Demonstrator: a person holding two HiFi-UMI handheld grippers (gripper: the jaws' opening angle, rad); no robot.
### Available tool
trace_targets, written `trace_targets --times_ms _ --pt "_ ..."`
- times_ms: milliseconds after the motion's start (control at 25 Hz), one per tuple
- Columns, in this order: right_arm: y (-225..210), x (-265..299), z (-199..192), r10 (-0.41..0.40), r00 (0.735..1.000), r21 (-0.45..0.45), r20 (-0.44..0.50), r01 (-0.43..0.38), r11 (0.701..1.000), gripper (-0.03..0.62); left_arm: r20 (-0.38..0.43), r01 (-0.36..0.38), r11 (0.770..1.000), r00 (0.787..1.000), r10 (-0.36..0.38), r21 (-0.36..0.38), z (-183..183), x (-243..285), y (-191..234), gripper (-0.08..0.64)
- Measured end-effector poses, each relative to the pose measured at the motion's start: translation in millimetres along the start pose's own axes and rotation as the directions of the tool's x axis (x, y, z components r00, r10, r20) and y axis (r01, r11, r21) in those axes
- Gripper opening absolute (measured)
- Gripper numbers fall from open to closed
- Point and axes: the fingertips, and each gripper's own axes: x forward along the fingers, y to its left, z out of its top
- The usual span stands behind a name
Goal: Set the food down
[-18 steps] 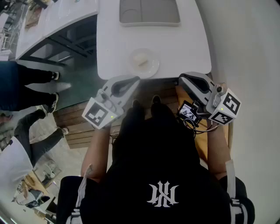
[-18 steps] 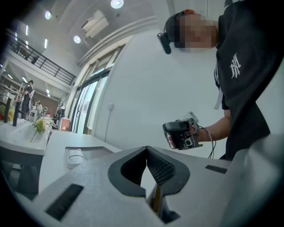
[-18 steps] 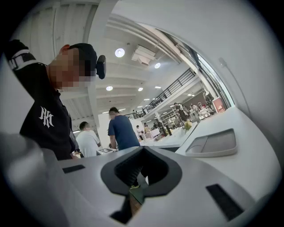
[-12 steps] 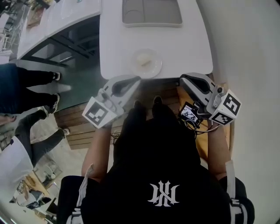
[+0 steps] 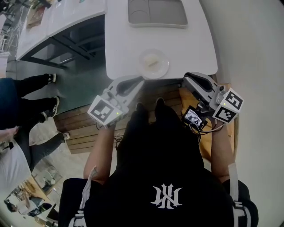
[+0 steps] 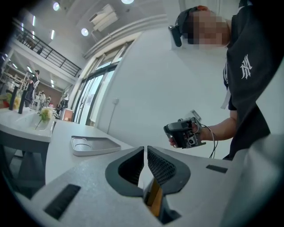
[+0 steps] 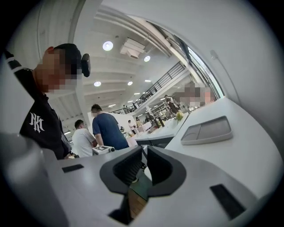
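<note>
- The left gripper (image 5: pixel 138 80) hangs just short of the table's (image 5: pixel 195 48) near edge, jaws pressed together with nothing between them. It has barely shifted in the last moment.
- The food (image 5: pixel 152 62) lies on its plate (image 5: pixel 155 73), close to that edge, just beyond and between the two grippers. The plate has stayed put, so the setting-down looks finished.
- The right gripper (image 5: pixel 187 78) is also closed, empty and off the table.
- With the plate so near the edge, a stray nudge could tip it off. A bystander's legs (image 5: pixel 26 86) stand well clear at left, the tray (image 5: pixel 157 12) lies well apart at the far side, and bare tabletop is free to the right.
</note>
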Motion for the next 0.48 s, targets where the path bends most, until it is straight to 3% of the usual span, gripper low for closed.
trace_targets --times_ms 160,240,480 --pt "-9 5 -10 -0.017 1.0 0.065 -0.012 0.017 0.998 0.046 -0.043 -0.019 0.999 0.999 0.02 0.035 -14 -4 15 0.023" --pt "-14 10 -15 -0.019 0.999 0.083 -0.038 0.022 0.996 0.134 -0.072 -0.037 0.999 0.997 0.037 0.002 -18 -4 23 0.087" --pt "-65 33 -28 -0.047 0.988 0.174 -0.148 0.073 0.982 0.143 -0.216 -0.113 0.987 0.973 0.086 -0.115 -42 18 67 0.133"
